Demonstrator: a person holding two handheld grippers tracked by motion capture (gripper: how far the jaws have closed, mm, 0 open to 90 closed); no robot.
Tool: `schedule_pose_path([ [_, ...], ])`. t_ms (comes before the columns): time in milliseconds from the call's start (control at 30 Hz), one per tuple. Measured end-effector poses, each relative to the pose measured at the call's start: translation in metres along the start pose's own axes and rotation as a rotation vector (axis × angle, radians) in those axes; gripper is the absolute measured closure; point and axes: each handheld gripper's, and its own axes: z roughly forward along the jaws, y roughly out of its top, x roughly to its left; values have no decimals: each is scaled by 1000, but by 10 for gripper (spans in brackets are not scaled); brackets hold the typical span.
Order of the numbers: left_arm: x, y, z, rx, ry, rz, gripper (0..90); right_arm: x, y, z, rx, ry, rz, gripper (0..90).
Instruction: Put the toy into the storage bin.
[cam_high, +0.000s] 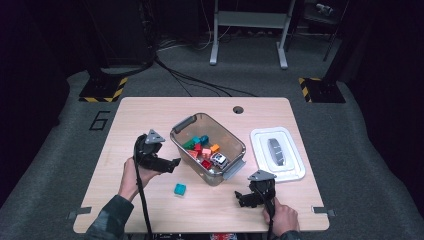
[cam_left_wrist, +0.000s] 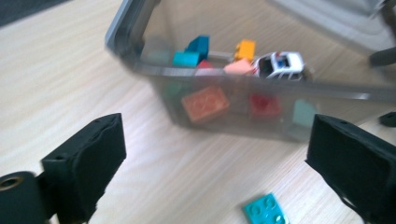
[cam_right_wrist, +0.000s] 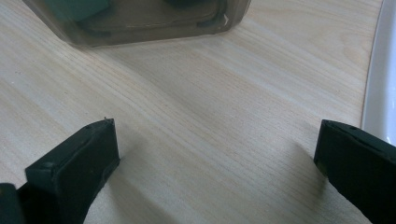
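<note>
A clear grey bin (cam_high: 240, 145) stands mid-table, holding several coloured bricks and a white toy car (cam_high: 218, 159). A loose teal brick (cam_high: 180, 189) lies on the table in front of the bin. My left gripper (cam_high: 174, 163) hovers just left of the bin, above and behind the teal brick, its jaws wide apart with nothing between them. In the left gripper view the open left gripper (cam_left_wrist: 215, 140) faces the bin wall (cam_left_wrist: 140, 65), with the teal brick (cam_left_wrist: 265, 209) low between the jaws. My right gripper (cam_high: 241, 198) rests near the front right and stands open (cam_right_wrist: 217, 140) over bare wood.
A white lid (cam_high: 277, 153) lies right of the bin, close to my right gripper; its edge (cam_right_wrist: 379, 70) runs beside the right jaw. The bin corner (cam_right_wrist: 140, 28) is ahead of that gripper. The table has a cable hole (cam_high: 238, 109) at the back edge.
</note>
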Motion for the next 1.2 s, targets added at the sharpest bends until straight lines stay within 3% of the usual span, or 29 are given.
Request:
schedule_pose_path([
  [233,-5,-33,14,13,-16,-52,0,0,0,0,0,0,0,0],
  [267,-6,-37,17,33,-20,-45,0,0,0,0,0,0,0,0],
  [433,-21,-55,39,57,-21,-78,0,0,0,0,0,0,0,0],
  [567,-31,-63,53,116,-32,-52,8,0,0,0,0,0,0,0],
  [633,-34,-67,58,124,-43,-61,30,0,0,0,0,0,0,0],
  [733,-37,-72,63,138,-44,-52,87,0,0,0,0,0,0,0],
  [900,-38,-77,65,135,-40,-59,314,0,0,0,0,0,0,0],
  [1200,-35,-82,65,144,-46,-52,449,0,0,0,0,0,0,0],
])
